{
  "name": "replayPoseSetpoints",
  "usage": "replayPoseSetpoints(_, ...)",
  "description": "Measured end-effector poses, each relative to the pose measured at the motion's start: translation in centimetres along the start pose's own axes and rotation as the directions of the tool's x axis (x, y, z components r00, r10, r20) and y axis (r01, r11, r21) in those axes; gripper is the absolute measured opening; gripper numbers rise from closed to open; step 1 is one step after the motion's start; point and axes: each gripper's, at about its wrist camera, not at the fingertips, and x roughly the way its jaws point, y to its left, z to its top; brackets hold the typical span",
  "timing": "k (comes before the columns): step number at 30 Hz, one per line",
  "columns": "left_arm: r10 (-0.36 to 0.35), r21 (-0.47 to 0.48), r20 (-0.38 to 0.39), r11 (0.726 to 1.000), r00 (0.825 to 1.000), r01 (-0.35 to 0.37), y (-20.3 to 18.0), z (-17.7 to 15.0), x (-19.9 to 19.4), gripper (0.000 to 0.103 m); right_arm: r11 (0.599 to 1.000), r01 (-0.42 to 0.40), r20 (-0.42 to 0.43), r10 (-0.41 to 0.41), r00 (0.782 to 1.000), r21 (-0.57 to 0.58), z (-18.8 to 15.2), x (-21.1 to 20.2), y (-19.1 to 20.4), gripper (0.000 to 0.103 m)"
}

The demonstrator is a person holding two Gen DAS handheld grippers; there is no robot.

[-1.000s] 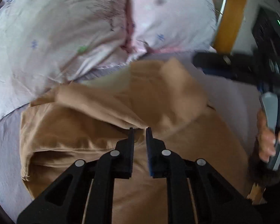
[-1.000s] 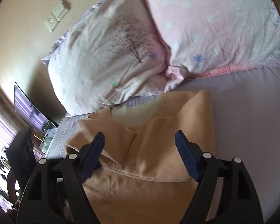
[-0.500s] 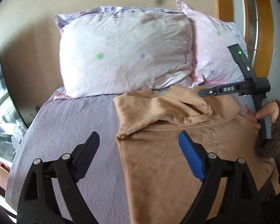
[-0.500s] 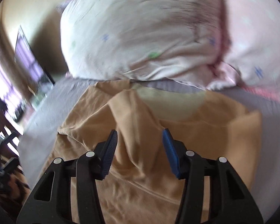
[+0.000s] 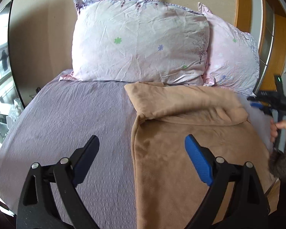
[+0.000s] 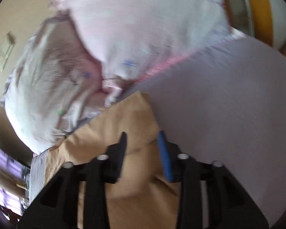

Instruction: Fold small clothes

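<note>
Nearest to us in the left wrist view, our left tongs (image 5: pixel 142 147) are spread wide and hold nothing, hovering over the bed. Their left finger hangs above the bare lilac bedsheet (image 5: pixel 76 114); their right, blue-padded finger hangs above the tan garment (image 5: pixel 190 133).

The tan garment lies flat on the right half of the bed, its left edge running straight away from us. Its far end is folded back toward us into a thick rolled flap that lies across its width.

At the far right edge of that view, our right hand (image 5: pixel 280 129) grips the handle of the right tongs (image 6: pixel 143 148), beside the garment's right end.

In the blurred right wrist view, the right tongs are partly spread, with a raised bunch of the tan cloth sitting between their fingers. We cannot tell whether the pads press on it.

Farther off, two pale pink pillows (image 5: pixel 139 43) lean against the beige wall at the head of the bed, touching the garment's far edge.
</note>
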Motion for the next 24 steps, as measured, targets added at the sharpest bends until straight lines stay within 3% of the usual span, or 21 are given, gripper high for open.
replayPoseSetpoints(5, -0.007, 0.003, 0.003, 1.000, 1.000, 0.007, -0.1, -0.6, -1.2, 0.091, 0.997, -0.075, 0.004, 0.075, 0.997, -0.015, -1.2, -4.0, -2.7, 0.043)
replayPoseSetpoints(8, -0.021, 0.023, 0.009, 1.000, 1.000, 0.021, 0.4, -1.7, -3.1, 0.092, 0.976, -0.192, -0.089, 0.183, 0.979, -0.104, -3.1, -6.0, -2.5, 0.060)
replayPoseSetpoints(12, -0.058, -0.016, -0.023, 0.998, 0.998, 0.058, 2.4, -4.0, -5.3, 0.093, 0.919, -0.340, -0.252, 0.287, 0.924, -0.198, -7.9, -9.1, -3.9, 0.063)
replayPoseSetpoints(13, -0.090, -0.037, -0.040, 0.995, 0.995, 0.088, 3.0, -4.8, -5.8, 0.093, 0.901, -0.378, -0.307, 0.305, 0.902, -0.215, -9.4, -10.1, -4.6, 0.063)
replayPoseSetpoints(16, -0.159, -0.083, -0.088, 0.985, 0.983, 0.152, 4.5, -7.6, -7.4, 0.093, 0.870, -0.416, -0.422, 0.282, 0.861, -0.266, -13.6, -12.7, -6.7, 0.063)
replayPoseSetpoints(19, -0.198, -0.095, -0.138, 0.978, 0.970, 0.186, 5.4, -10.5, -8.9, 0.093, 0.872, -0.437, -0.519, 0.275, 0.809, -0.219, -16.7, -13.3, -9.7, 0.063)
replayPoseSetpoints(22, -0.223, -0.120, -0.157, 0.971, 0.962, 0.206, 5.9, -12.7, -9.6, 0.093, 0.908, -0.392, -0.542, 0.258, 0.800, -0.146, -18.5, -11.4, -12.2, 0.063)
replayPoseSetpoints(24, -0.244, -0.142, -0.174, 0.965, 0.954, 0.221, 5.9, -13.8, -9.1, 0.093, 0.899, -0.429, -0.549, 0.314, 0.774, -0.091, -19.2, -9.8, -12.8, 0.063)
